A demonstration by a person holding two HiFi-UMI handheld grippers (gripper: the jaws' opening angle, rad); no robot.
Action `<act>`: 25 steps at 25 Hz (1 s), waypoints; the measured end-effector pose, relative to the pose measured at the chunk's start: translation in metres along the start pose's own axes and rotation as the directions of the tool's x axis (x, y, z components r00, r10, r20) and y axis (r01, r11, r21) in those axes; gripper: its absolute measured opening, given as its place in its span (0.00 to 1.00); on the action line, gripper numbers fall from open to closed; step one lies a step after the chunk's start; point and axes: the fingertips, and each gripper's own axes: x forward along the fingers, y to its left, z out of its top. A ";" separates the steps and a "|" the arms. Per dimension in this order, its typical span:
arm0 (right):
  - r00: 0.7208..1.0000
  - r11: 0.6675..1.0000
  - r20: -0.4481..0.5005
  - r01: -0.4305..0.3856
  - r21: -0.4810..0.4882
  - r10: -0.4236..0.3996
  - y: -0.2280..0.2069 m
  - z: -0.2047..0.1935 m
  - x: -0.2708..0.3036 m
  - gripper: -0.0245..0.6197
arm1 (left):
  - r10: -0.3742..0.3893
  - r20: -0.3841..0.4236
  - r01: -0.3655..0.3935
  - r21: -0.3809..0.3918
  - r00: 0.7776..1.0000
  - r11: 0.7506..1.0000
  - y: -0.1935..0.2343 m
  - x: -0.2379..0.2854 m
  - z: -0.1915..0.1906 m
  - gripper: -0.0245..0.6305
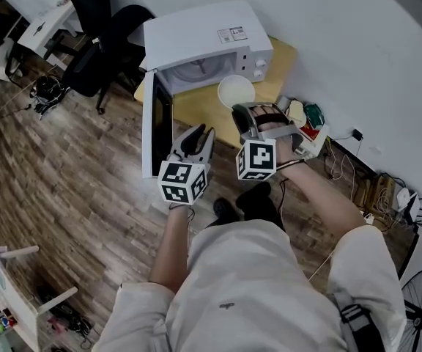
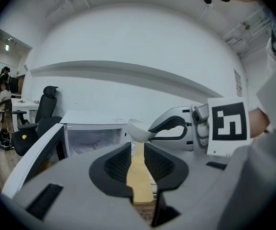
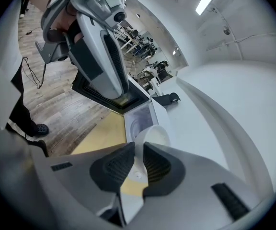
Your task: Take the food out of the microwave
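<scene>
The microwave [image 1: 204,42] had a smooth white casing and a glossy dark door [image 1: 160,123]; the bowl [image 1: 236,90] looked smooth and white. The tabletop [image 1: 200,112] was pale matt wood. The left claw [image 1: 202,130] and right claw [image 1: 242,111] were matt grey plastic.

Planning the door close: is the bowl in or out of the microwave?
Out: the white bowl hangs before the open microwave, rim clamped in the jaws of the right gripper.
</scene>
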 end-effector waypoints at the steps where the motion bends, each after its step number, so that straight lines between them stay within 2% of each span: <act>1: 1.000 1.000 0.002 0.001 0.001 -0.001 -0.001 0.002 -0.002 0.13 | -0.001 0.001 0.001 0.002 1.000 1.000 -0.001 -0.001 0.001 0.15; 9: 1.000 1.000 0.023 -0.002 -0.001 0.002 -0.003 0.011 -0.013 0.13 | 0.009 0.023 -0.009 0.000 1.000 1.000 -0.008 -0.010 0.006 0.10; 25: 1.000 1.000 0.017 0.017 0.007 -0.017 -0.001 0.010 -0.024 0.12 | 0.000 0.045 -0.001 0.019 0.999 1.000 -0.023 -0.021 0.010 0.06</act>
